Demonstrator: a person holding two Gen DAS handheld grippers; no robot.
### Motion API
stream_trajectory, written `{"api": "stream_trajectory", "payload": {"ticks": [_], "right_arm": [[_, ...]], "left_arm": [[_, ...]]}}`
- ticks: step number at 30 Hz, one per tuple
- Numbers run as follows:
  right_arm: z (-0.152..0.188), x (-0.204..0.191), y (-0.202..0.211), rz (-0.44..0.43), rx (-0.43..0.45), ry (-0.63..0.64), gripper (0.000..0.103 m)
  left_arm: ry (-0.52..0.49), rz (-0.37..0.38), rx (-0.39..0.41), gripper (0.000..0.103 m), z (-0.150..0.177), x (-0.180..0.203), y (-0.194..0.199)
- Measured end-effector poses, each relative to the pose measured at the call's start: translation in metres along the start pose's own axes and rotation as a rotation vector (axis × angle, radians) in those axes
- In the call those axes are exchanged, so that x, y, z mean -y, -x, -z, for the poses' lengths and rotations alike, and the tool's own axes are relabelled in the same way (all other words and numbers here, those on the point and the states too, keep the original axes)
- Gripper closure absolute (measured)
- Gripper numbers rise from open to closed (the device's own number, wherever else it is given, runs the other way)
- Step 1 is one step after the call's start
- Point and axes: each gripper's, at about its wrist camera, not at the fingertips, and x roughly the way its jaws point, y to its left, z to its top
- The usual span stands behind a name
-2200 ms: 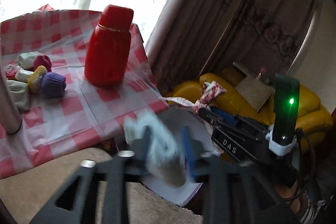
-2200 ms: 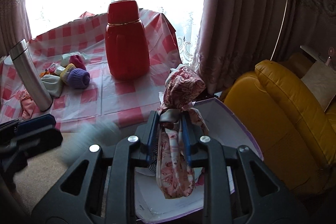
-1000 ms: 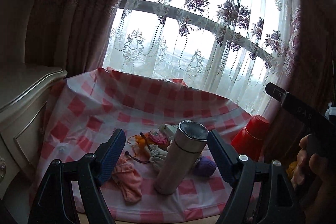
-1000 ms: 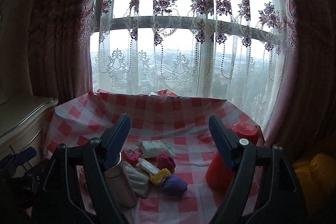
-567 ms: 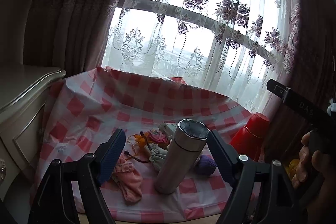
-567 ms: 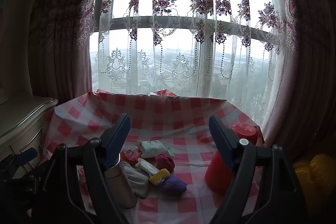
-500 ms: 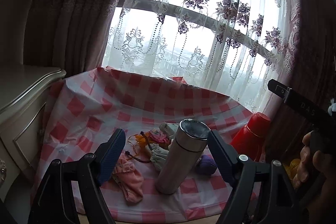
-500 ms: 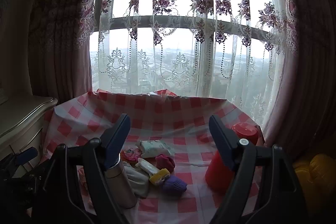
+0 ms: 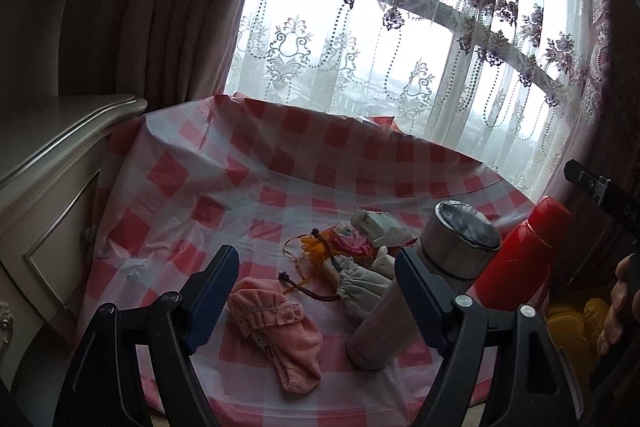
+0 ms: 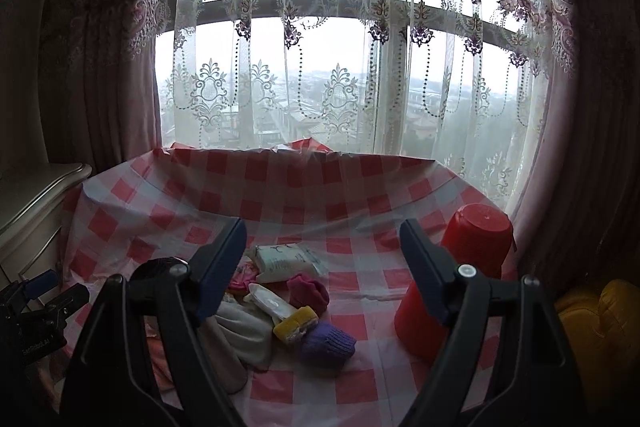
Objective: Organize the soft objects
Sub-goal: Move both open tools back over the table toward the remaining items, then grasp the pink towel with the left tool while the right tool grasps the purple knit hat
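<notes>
Both grippers, left (image 9: 316,293) and right (image 10: 322,269), now hang empty with jaws wide apart, no longer clamping cloths. Soft items (image 10: 308,307) lie heaped on the checked table (image 9: 240,187). Pick the pink cloth (image 9: 280,331) by its middle, clear of the flask (image 9: 424,287).

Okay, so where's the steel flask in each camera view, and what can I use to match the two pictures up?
Left wrist view: the steel flask stands lower right of centre, partly behind the left gripper's right-hand jaw.
Right wrist view: the steel flask is at lower left, mostly hidden behind the right gripper's left-hand jaw.
Shared landmark: the red thermos, to the flask's right in both.
</notes>
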Motion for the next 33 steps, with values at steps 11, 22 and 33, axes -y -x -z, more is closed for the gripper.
{"api": "stream_trajectory", "payload": {"ticks": [11, 22, 33], "right_arm": [[0.062, 0.006, -0.069, 0.015, -0.180, -0.023, 0.021], [0.124, 0.029, -0.119, 0.023, -0.381, -0.032, 0.021], [0.147, 0.003, -0.151, -0.042, -0.497, 0.077, 0.021]], "left_arm": [[0.061, -0.056, -0.222, 0.022, 0.035, -0.036, -0.080], [0.159, -0.016, -0.513, 0.022, 0.067, -0.045, -0.162], [0.064, -0.036, -0.501, 0.062, 0.075, -0.036, -0.181]]}}
